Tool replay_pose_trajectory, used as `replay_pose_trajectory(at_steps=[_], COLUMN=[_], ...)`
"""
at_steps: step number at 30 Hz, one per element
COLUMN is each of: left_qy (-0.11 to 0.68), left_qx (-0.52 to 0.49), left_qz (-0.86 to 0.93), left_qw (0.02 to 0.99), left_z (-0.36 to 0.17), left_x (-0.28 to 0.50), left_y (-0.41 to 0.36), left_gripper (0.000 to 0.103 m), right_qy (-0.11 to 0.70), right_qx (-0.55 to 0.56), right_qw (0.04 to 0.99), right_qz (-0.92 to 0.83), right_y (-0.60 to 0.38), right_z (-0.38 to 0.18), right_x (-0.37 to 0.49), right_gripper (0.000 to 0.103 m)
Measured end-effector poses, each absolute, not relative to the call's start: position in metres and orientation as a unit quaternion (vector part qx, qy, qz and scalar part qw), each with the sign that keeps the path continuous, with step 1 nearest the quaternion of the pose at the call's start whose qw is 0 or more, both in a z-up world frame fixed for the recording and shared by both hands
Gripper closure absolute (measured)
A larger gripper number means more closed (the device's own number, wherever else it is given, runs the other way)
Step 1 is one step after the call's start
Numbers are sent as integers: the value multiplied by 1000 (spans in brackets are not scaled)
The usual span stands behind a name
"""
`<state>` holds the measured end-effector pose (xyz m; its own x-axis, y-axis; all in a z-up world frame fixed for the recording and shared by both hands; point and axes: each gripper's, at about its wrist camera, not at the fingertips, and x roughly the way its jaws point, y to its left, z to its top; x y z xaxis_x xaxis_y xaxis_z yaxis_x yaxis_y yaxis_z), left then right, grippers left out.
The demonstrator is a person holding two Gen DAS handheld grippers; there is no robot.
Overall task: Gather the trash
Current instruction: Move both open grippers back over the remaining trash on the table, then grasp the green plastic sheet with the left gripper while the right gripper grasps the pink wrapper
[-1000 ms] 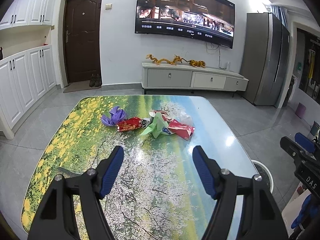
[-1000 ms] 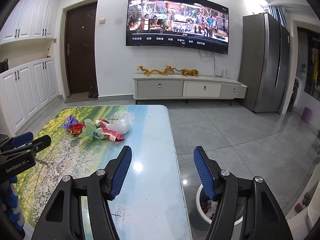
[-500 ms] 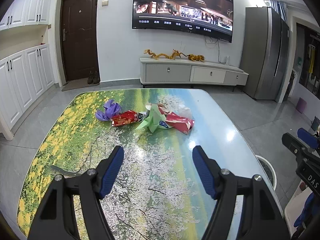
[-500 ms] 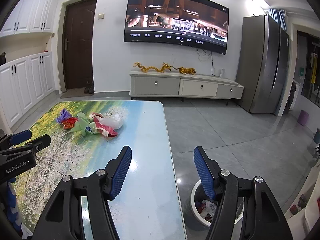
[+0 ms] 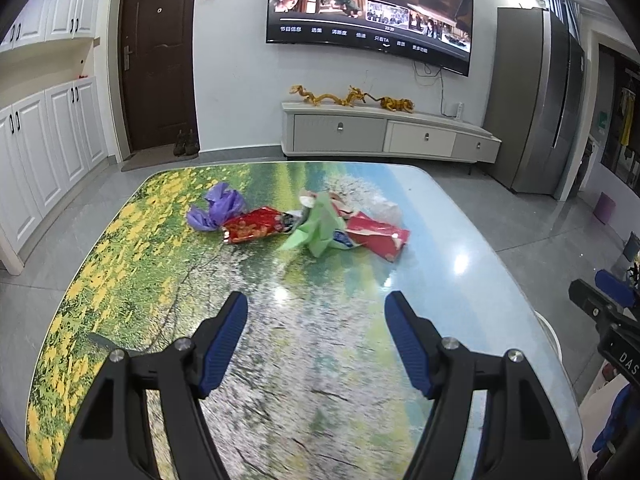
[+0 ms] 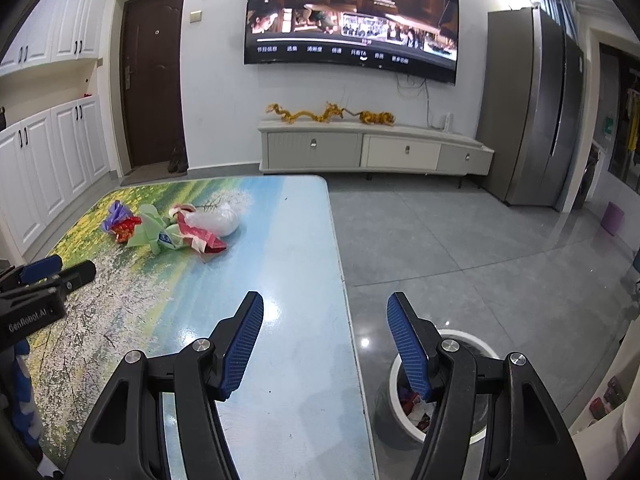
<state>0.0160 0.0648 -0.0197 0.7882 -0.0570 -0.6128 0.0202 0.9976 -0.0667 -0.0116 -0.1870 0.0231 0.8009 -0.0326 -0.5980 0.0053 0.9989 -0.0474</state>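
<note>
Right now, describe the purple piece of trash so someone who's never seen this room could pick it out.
Find the table printed with a flower-meadow scene; a small pile of wrappers lies near its far end. The purple wrapper is the crumpled one at the pile's left end, touching a red snack packet. It is the only purple piece there.

Five wrappers (image 5: 256, 230), one bin (image 6: 460, 340)

A home living room: a wide wall-mounted television (image 5: 370, 16) hangs above a low white drawer cabinet (image 5: 388, 136), beside a dark brown entrance door (image 5: 158, 56), white cupboards (image 5: 48, 136) and grey refrigerator (image 5: 536, 100).
</note>
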Motion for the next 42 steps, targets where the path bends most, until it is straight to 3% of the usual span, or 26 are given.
replay_pose_trajectory(at_steps=[8,19,35,37,41,42], left_qy=[334,354,390,391,386,385], left_qx=[-46,9,2,1,-1,-4], left_qz=[-62,-152,-207,-207,-200,-198], left_qw=[939,923,897,897,901,901], left_z=[-29,-39,-65,-64,-61,-60], left_x=[46,124,180,181,172,168], left_y=[99,75,74,74,78,80], left_gripper=[34,38,60,63,75,86], right_qy=[337,383,415,424,433,434], right_qx=[17,32,-23,-25,-20,-16], right_qw=[939,900,861,854,847,846], right_qz=[63,204,293,300,307,309], right_y=[-182,-135,-91,-88,-91,-93], right_z=[11,-16,-47,-50,-50,-49], right_x=[26,111,183,188,184,183], right_gripper=[40,46,46,67,82,86])
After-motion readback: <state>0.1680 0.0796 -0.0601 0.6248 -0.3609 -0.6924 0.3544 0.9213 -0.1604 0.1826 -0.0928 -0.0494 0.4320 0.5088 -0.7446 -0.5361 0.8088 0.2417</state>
